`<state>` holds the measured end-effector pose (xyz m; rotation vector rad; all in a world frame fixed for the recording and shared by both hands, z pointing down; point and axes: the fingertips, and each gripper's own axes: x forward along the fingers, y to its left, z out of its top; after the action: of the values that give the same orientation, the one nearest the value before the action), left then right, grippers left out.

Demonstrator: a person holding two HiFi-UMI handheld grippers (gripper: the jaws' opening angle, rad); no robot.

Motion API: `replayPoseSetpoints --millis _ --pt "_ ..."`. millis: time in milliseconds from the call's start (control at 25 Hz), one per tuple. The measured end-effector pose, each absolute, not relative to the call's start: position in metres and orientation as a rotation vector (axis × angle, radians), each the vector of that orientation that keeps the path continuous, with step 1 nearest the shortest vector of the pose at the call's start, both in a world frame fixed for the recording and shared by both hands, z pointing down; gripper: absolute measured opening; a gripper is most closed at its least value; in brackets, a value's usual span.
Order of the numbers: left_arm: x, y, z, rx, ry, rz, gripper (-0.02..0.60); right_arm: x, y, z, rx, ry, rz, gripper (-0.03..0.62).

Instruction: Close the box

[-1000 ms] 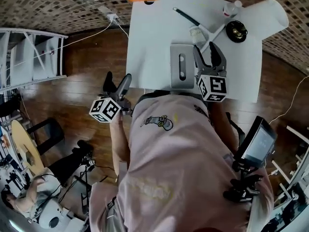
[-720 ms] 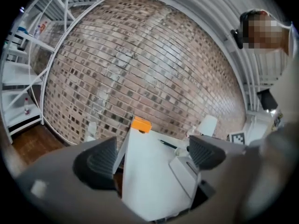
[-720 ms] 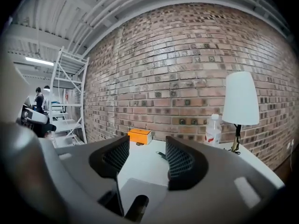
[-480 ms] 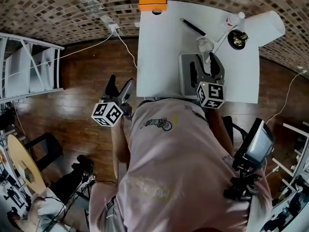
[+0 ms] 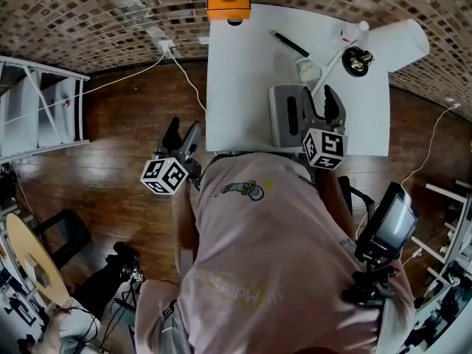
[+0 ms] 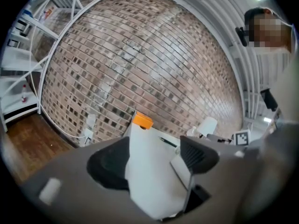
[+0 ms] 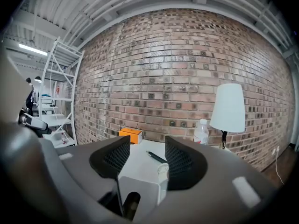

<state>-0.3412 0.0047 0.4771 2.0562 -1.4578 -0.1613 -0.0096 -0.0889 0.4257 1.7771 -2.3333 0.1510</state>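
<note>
- Black pads of the left gripper (image 5: 182, 133) are being drawn together with nothing between them. This gripper is being held over the wooden floor (image 5: 125, 124), off the left edge of the white table (image 5: 243, 65) and well apart from the work.
- The right gripper (image 5: 321, 103) is being held just above the grey box (image 5: 284, 116). Its jaws are standing wide while being eased inward, and no thing is being pressed by the pads.
- The grey box is being presented at the table's near edge, slot uppermost. Whether its lid is fully down is not being shown.
- By judgement, the approach is being made now. The lid is probably best pressed down flat from above with the right jaws, not pinched, so that the box is not being dragged off the near edge.
- If the box is being shifted by that push, the left gripper is likely needed at its left side as a stop.
- A small cup (image 5: 304, 68) just beyond the box is being put at risk by any forward sweep. The pen (image 5: 289, 43), lamp (image 5: 398, 41) and orange box (image 5: 228, 6) are lying farther back.
</note>
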Motion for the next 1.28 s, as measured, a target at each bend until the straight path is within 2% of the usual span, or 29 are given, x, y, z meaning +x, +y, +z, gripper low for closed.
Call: replayPoseSetpoints --millis 120,520,1280 --pt "-0.343 0.007 0.476 2.057 -1.445 -0.19 0.301 -0.007 -0.089 0.427 1.786 -2.325 0.16 0.236" --pt "-0.356 0.016 0.468 1.981 -1.477 -0.292 0.29 -0.005 -0.086 0.428 1.793 -2.315 0.158 0.236" --pt "-0.345 0.016 0.473 1.975 -1.432 -0.286 0.275 -0.003 -0.086 0.441 1.787 -2.29 0.164 0.222"
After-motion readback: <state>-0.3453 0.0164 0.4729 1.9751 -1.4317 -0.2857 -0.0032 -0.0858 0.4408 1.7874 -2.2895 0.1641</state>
